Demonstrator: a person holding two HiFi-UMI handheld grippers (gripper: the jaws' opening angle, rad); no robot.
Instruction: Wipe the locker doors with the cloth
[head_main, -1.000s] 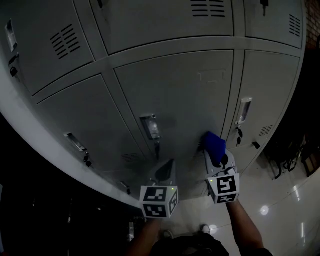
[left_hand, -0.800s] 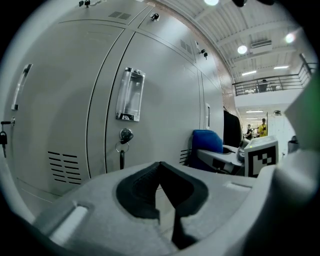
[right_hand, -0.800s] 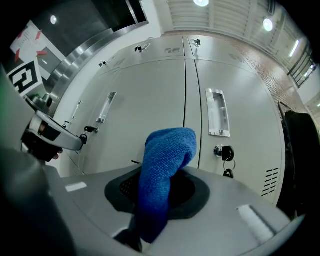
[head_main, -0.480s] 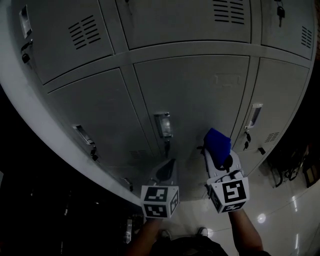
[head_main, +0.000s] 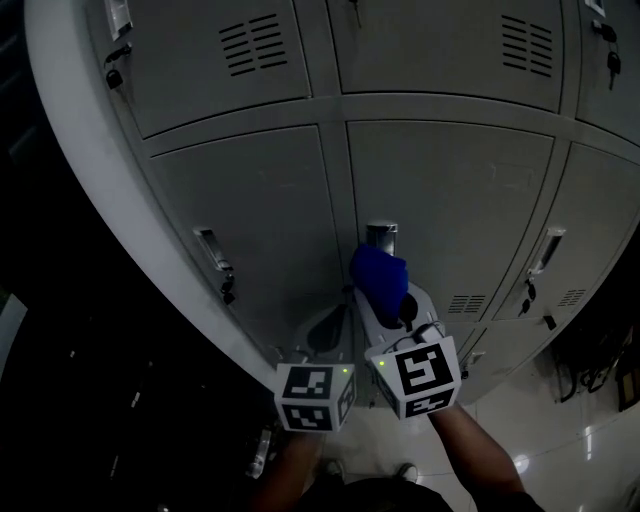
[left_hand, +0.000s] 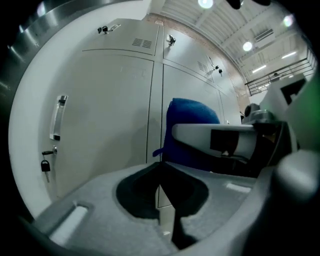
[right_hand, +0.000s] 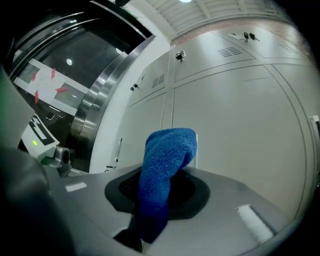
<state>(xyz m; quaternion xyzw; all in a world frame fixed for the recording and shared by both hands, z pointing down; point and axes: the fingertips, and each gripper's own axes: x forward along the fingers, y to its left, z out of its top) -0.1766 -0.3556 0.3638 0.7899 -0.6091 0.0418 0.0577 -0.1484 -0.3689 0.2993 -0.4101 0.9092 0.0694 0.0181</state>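
Note:
Grey metal locker doors (head_main: 450, 200) fill the head view. My right gripper (head_main: 392, 312) is shut on a blue cloth (head_main: 378, 280), which bunches out of the jaws. The cloth lies close against the lower middle door, just under its handle (head_main: 381, 235); whether they touch I cannot tell. In the right gripper view the cloth (right_hand: 167, 165) rises from the shut jaws of the right gripper (right_hand: 150, 210). My left gripper (head_main: 335, 325) hangs beside it on the left, shut and holding nothing. In the left gripper view, the cloth (left_hand: 192, 122) shows past the left gripper (left_hand: 160, 187).
The neighbouring door on the left has a handle (head_main: 212, 252) with a key below it, and so does the one on the right (head_main: 545, 252). Vent slots (head_main: 255, 42) sit on the upper doors. A glossy floor (head_main: 570, 450) lies below, and a dark area lies left of the lockers.
The right gripper has carried the cloth leftward across the door, from its right side to just below the handle. The left gripper stays beside it, and the head view has shifted.

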